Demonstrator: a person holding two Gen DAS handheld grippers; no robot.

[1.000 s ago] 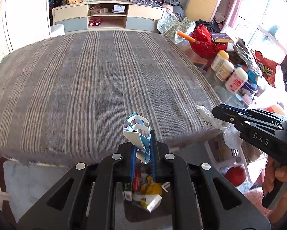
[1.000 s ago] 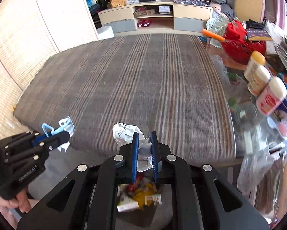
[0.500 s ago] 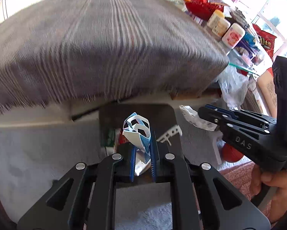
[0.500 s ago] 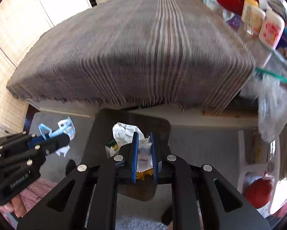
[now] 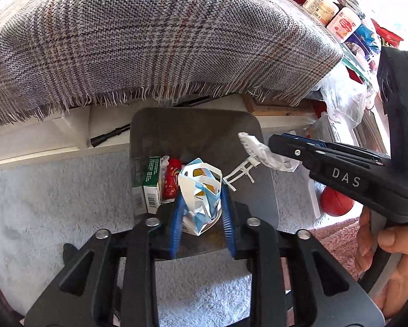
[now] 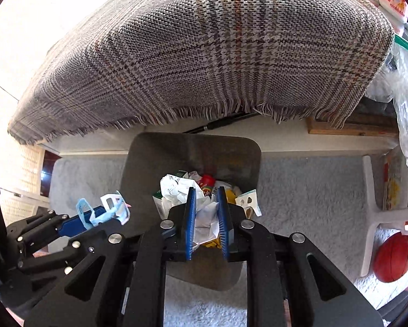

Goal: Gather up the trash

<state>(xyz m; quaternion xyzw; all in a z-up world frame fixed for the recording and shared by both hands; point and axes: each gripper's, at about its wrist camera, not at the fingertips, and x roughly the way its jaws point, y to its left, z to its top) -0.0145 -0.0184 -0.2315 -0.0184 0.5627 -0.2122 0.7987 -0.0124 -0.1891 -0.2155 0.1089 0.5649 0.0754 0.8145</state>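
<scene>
A dark bin (image 5: 198,125) stands on the grey rug below the bed edge, holding a green carton (image 5: 150,182), a red wrapper (image 5: 172,182) and other trash. My left gripper (image 5: 202,190) is over the bin with its jaws spread; a crumpled blue-and-white wrapper (image 5: 201,193) sits loose between them. My right gripper (image 6: 206,193) is also over the bin (image 6: 193,150), jaws parted around a crumpled white paper (image 6: 206,218). In the left wrist view the right gripper (image 5: 272,143) still has the paper (image 5: 258,150) at its tips.
A plaid blanket (image 5: 149,41) with a fringe hangs over the bed edge just behind the bin. Bottles and packets (image 5: 340,21) crowd the right side. A red ball (image 6: 393,256) and a white plastic leg (image 6: 370,218) lie on the rug at right.
Both grippers tilted down and moved from over the bed to above the bin. The left jaws opened off the blue-and-white wrapper, and the right jaws widened around the white paper.
</scene>
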